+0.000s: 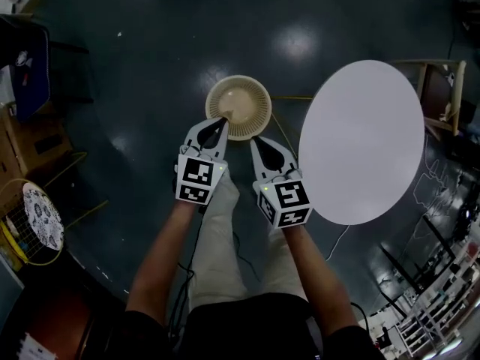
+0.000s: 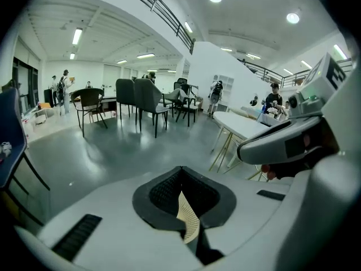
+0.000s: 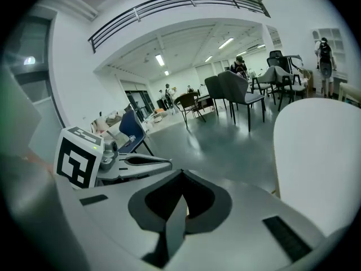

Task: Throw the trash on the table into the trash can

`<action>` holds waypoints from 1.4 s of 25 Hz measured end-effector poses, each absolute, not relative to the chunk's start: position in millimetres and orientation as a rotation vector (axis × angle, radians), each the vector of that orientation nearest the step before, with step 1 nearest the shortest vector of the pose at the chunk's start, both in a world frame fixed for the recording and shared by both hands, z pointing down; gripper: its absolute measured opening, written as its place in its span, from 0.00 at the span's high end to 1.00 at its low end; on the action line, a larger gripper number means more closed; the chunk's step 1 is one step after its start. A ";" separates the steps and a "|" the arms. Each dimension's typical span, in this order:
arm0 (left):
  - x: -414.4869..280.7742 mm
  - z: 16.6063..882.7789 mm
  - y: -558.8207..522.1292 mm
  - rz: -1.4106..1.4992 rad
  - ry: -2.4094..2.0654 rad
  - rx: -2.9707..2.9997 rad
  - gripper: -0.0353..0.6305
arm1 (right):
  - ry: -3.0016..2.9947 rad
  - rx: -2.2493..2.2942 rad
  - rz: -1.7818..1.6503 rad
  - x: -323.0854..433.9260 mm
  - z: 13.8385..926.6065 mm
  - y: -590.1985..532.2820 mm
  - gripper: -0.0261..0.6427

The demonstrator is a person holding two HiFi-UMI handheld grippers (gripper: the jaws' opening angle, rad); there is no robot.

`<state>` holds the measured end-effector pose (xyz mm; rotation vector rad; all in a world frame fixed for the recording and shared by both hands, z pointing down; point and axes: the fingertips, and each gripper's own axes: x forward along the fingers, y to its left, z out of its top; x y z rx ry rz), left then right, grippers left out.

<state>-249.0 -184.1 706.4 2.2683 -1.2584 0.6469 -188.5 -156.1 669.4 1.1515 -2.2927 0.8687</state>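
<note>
Head view looks down on the dark floor point(image 1: 150, 58), with the round white bench point(image 1: 360, 141) at right, its top bare of trash. The beige lattice can point(image 1: 247, 100) is just beside the bench, ahead of the person's legs. The left tool point(image 1: 220, 121) is clamped on the can's rim, and a strip of lattice shows between its jaws. The right tool point(image 1: 259, 142) is closed on nothing. The can itself seems to be the step in hand; next it needs steady placing, then release.
</note>
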 end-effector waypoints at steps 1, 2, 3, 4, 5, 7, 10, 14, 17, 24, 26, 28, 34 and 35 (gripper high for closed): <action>-248.0 693.7 -184.3 0.634 -1.267 2.272 0.92 | -2.300 1.152 0.862 -187.1 659.0 -156.7 0.94; -246.4 681.0 -184.6 0.623 -1.276 2.277 0.92 | -2.307 1.153 0.854 -185.1 648.8 -157.6 0.94; -244.0 668.6 -184.7 0.614 -1.284 2.283 0.92 | -2.314 1.154 0.846 -182.2 638.7 -158.6 0.94; -241.1 656.5 -184.6 0.606 -1.292 2.288 0.92 | -2.320 1.156 0.839 -178.8 628.7 -159.6 0.94; -238.1 644.9 -184.2 0.598 -1.298 2.293 0.92 | -2.326 1.156 0.832 -175.6 619.1 -160.5 0.94; -233.4 622.6 -181.8 0.584 -1.308 2.302 0.92 | -2.337 1.152 0.816 -171.0 600.4 -160.9 0.94; -226.3 588.5 -175.8 0.567 -1.319 2.316 0.92 | -2.357 1.132 0.776 -164.7 569.8 -158.0 0.94; -216.5 541.3 -170.2 0.529 -1.355 2.326 0.92 | -2.394 1.114 0.733 -152.1 528.0 -154.0 0.94; -208.2 502.0 -165.7 0.458 -1.392 2.303 0.92 | -2.415 1.104 0.695 -137.7 499.2 -148.4 0.94; -162.4 433.9 -142.7 0.434 -1.395 2.356 0.92 | -2.469 1.098 0.602 -93.6 430.8 -140.1 0.94; -144.3 420.6 -134.8 0.433 -1.393 2.369 0.92 | -2.486 1.094 0.558 -78.2 412.6 -138.0 0.94; -124.6 408.0 -127.9 0.427 -1.390 2.382 0.92 | -2.504 1.085 0.522 -63.3 396.0 -134.3 0.94; -69.9 365.3 -108.1 0.429 -1.415 2.413 0.92 | -2.580 1.037 0.453 -24.1 351.8 -117.5 0.94; -60.2 359.9 -105.0 0.430 -1.424 2.418 0.92 | -2.591 1.039 0.442 -14.3 344.8 -115.6 0.94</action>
